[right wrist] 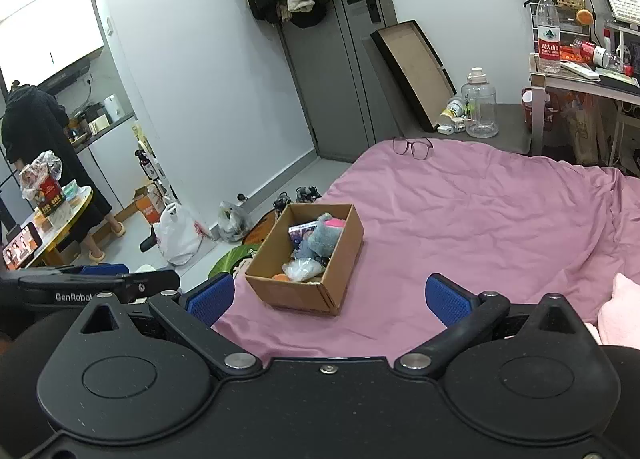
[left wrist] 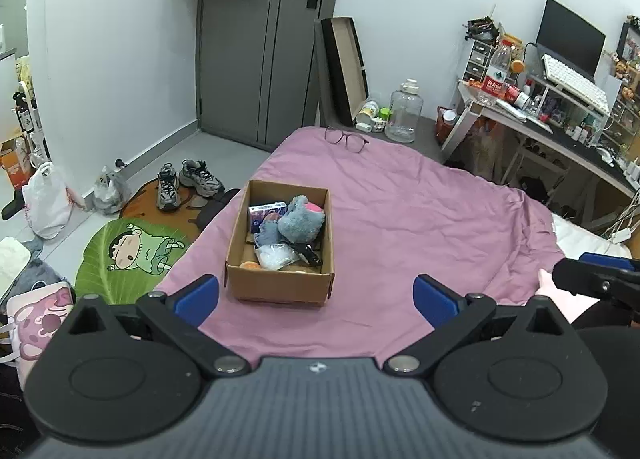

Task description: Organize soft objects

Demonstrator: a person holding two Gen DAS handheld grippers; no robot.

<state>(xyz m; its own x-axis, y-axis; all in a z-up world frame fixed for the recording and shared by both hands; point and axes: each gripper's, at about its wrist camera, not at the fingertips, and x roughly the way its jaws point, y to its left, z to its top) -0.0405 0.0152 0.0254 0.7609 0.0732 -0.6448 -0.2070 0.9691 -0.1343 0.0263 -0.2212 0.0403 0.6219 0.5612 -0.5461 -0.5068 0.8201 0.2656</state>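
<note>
An open cardboard box (left wrist: pixel 280 283) (right wrist: pixel 308 295) sits on the pink bedspread (left wrist: pixel 400 219) (right wrist: pixel 480 211). Inside lie a grey plush toy with a pink patch (left wrist: pixel 300 221) (right wrist: pixel 326 237), a small purple packet (left wrist: pixel 266 213), a clear crinkled bag (left wrist: pixel 276 255) (right wrist: pixel 302 269), something orange (left wrist: pixel 251 265) and a dark object. My left gripper (left wrist: pixel 316 297) is open and empty, just short of the box. My right gripper (right wrist: pixel 330 297) is open and empty, near the box's front corner. A pale pink soft item (right wrist: pixel 620 311) lies at the right.
Glasses (left wrist: pixel 346 139) (right wrist: pixel 412 147) lie at the far bed edge. Shoes (left wrist: pixel 188 181), bags (left wrist: pixel 48 199) and a cartoon mat (left wrist: pixel 132 251) are on the floor left. A cluttered desk (left wrist: pixel 560 111) stands right. A person (right wrist: pixel 44 147) stands at far left.
</note>
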